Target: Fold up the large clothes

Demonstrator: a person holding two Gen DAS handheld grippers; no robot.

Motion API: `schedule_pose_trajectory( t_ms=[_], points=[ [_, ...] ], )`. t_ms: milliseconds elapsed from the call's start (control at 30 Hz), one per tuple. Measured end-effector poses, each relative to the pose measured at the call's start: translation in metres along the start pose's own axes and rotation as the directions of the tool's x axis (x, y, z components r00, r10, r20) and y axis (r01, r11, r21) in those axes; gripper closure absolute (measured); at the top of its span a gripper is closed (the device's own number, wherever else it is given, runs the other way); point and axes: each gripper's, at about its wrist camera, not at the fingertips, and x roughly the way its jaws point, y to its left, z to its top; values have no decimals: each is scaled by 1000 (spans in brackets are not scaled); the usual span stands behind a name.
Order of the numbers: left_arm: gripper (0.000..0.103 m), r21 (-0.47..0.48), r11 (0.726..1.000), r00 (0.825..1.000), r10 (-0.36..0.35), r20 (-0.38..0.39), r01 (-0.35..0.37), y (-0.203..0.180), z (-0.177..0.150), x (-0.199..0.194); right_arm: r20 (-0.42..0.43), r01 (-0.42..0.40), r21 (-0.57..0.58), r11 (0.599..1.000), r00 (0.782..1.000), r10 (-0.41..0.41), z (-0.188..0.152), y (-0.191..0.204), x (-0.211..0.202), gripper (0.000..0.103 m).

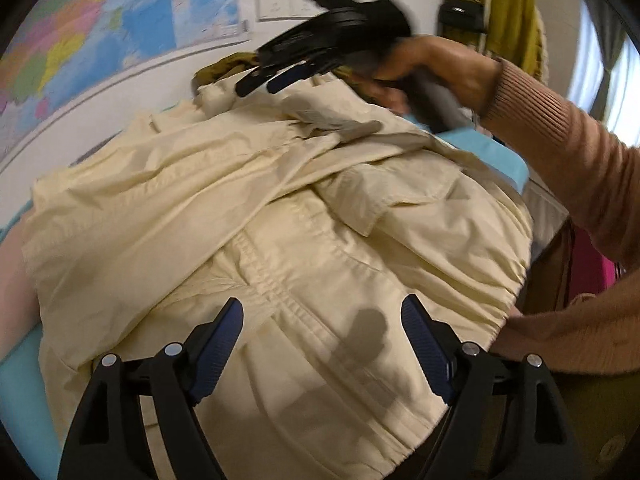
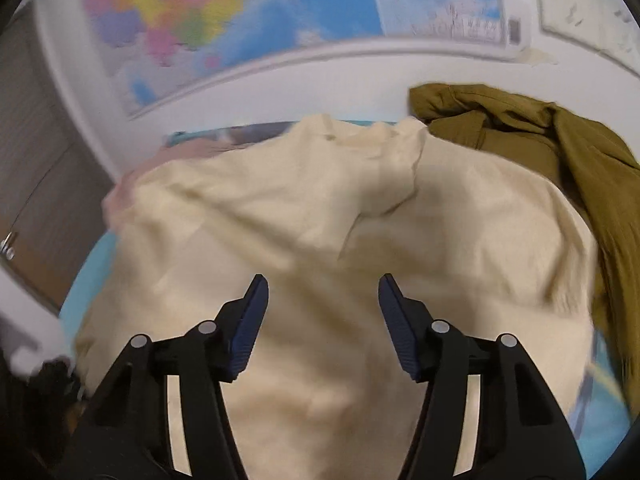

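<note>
A cream jacket [image 1: 280, 220] lies spread and rumpled over a light-blue tabletop [image 1: 504, 156], covering nearly all of it; a flapped pocket sits on the jacket's right part, and a gathered seam runs across its near half. In the left wrist view the left gripper [image 1: 322, 320] hangs over the near hem with its fingers [image 1: 224, 344] spread wide, nothing between them, only cloth below. Farther back, the right gripper [image 1: 276, 78] hovers over the jacket's far end by the collar, held by a hand [image 1: 432, 68] in a ribbed peach sleeve [image 1: 560, 160] (the tool is blurred here). The right wrist view shows the right gripper's dark-blue fingers [image 2: 250, 320] parted over the cream cloth, gripping nothing.

An olive-green garment [image 2: 540, 132] lies bunched at the far right of the tabletop, touching the jacket's edge. A bit of pink cloth [image 2: 128, 188] peeks out at the jacket's far left edge. On the white wall behind hangs a coloured map [image 1: 120, 20], with a white wall socket plate [image 1: 276, 2] beside it, and a mustard-yellow garment [image 1: 504, 12] hangs at the upper right.
</note>
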Motion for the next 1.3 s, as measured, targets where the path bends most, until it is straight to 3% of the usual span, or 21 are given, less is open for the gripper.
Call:
schedule_pose_trajectory(
  t_ms=[100,233,333,367,400,467,600,800,867,1000,1100,1133,1200,1300],
  points=[
    [24,-48,999,1000,-11,-3,11,9,1,2,-76,-33,59,998,996,38,26,-12,46,46],
    [22,-101,994,999,-42,-19,40,23,3,8,-166,-11,32,999,986,16,36,-8,90,46],
    [20,-108,993,998,-58,-23,56,25,3,10,-165,-15,58,998,986,24,35,-12,105,46],
    [19,-108,992,998,-60,-22,58,25,4,11,-164,-10,44,999,986,17,36,-11,106,53],
    [19,-111,992,998,-63,-24,60,25,5,12,-164,-6,36,999,986,12,36,-11,106,72],
    [19,-115,991,997,-67,-25,64,26,7,12,-180,-11,23,1000,984,15,37,-12,108,94],
    [19,-134,989,998,-66,-22,63,29,10,12,-136,-31,15,999,990,33,43,-10,95,100],
    [19,-162,987,1000,-13,4,14,39,11,3,10,39,-48,998,999,-39,68,0,69,101],
    [19,-173,985,1000,-4,15,6,43,10,0,23,79,-61,995,997,-78,77,0,72,101],
    [19,-181,983,1000,4,14,-1,46,4,-1,-23,139,-64,988,990,-141,80,-11,97,101],
    [18,-173,985,1000,-19,-8,17,43,-5,5,-47,118,-8,993,992,-119,72,-19,108,99],
    [18,-174,985,999,-17,-30,12,42,-9,9,-46,117,-10,993,992,-118,70,-18,106,97],
    [18,-170,985,999,-19,-46,11,41,-13,12,-66,151,-7,988,986,-151,63,-21,89,67],
    [18,-148,989,999,-16,-39,10,41,-18,6,0,123,-54,991,992,-123,53,-13,47,64]
  ],
)
